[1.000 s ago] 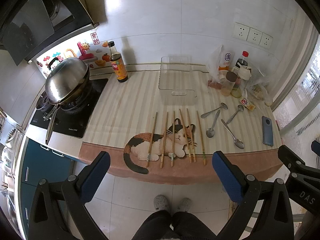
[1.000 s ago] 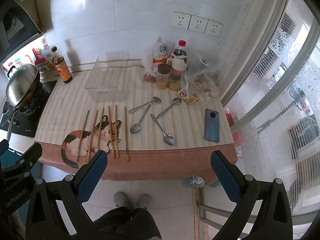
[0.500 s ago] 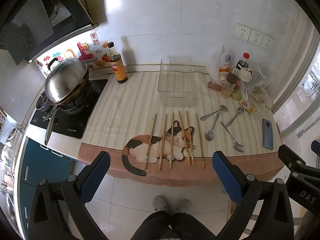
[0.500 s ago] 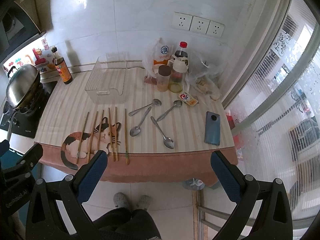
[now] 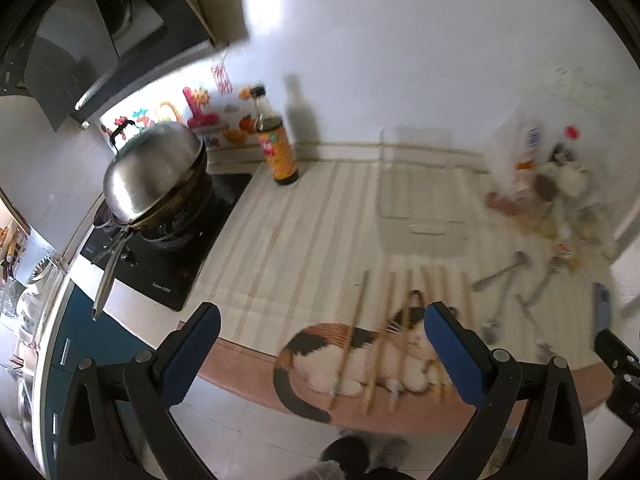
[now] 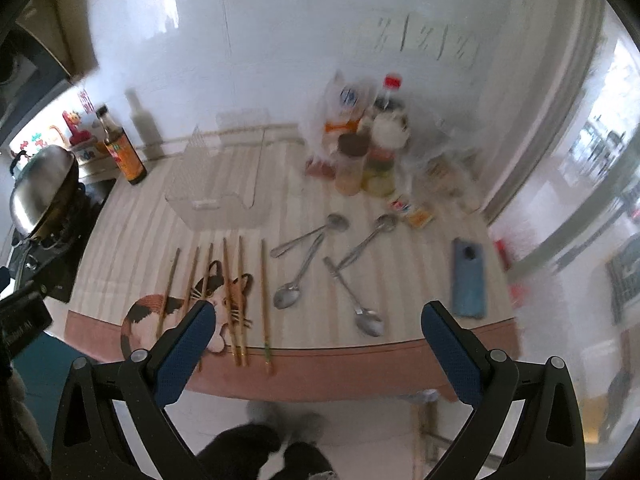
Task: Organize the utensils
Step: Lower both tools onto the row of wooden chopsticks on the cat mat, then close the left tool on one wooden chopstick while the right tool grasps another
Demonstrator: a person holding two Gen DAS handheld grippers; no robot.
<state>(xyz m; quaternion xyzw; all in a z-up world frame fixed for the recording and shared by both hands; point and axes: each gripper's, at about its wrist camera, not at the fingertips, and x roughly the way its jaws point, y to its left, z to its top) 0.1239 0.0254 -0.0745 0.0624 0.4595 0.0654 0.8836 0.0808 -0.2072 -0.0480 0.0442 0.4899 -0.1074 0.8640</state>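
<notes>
Several wooden chopsticks (image 6: 232, 292) lie side by side on a striped mat with a cat picture (image 6: 176, 312), near the counter's front edge. Several metal spoons (image 6: 308, 264) lie scattered to their right. A clear plastic bin (image 6: 224, 184) stands empty behind the chopsticks. My left gripper (image 5: 320, 344) is open, hanging off the front edge above the left chopsticks (image 5: 350, 336). My right gripper (image 6: 318, 344) is open, in front of the counter edge, below the spoons. Both views are blurred by motion.
A covered steel wok (image 5: 156, 172) sits on a black hob (image 5: 172, 256) at the left. A brown sauce bottle (image 5: 278, 148) stands by the wall. Jars, bottles and bags (image 6: 368, 156) crowd the back right. A blue phone (image 6: 468, 276) lies at the right edge.
Both grippers have moved in closer to the counter; the chopsticks and spoons now look larger and blurred. The left view has swung left toward the hob. Nothing on the counter has shifted.
</notes>
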